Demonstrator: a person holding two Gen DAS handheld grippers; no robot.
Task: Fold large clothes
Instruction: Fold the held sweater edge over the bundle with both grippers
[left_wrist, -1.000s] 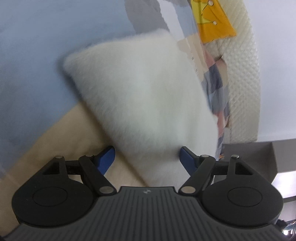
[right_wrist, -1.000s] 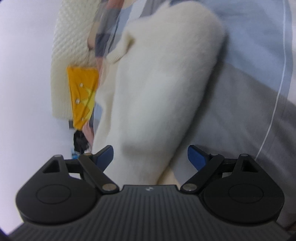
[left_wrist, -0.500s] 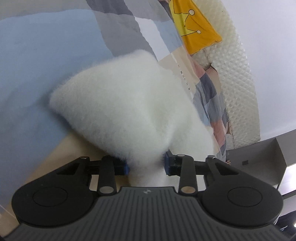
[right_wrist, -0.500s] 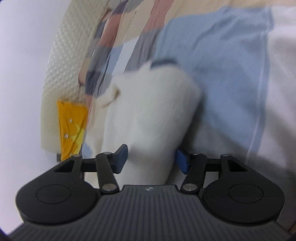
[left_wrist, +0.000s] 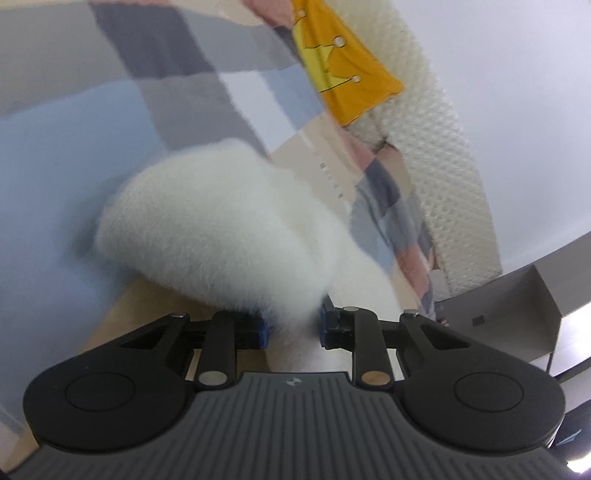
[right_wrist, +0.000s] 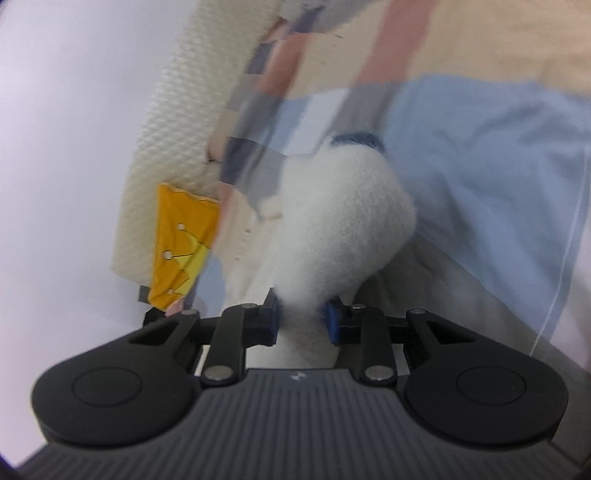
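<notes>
A fluffy white garment (left_wrist: 229, 236) lies bunched on the patchwork bedspread (left_wrist: 74, 155). My left gripper (left_wrist: 293, 326) is shut on a pinch of its near edge, and the fabric rises from between the blue pads. In the right wrist view my right gripper (right_wrist: 301, 317) is shut on another part of the same white garment (right_wrist: 343, 221), which hangs in a rounded lump beyond the pads. A dark blue trim (right_wrist: 356, 138) shows at its far end. The rest of the garment is hidden.
The bedspread (right_wrist: 480, 147) has blue, grey, beige and pink patches. A yellow crown-print cushion (left_wrist: 340, 62) leans on a cream quilted headboard (left_wrist: 443, 147). A grey bedside unit (left_wrist: 517, 306) stands at the right. A white wall (right_wrist: 74, 129) lies beyond the headboard.
Both grippers have closed from open onto the white garment and lifted it. The fabric has bunched up and the view has swung towards the headboard.
</notes>
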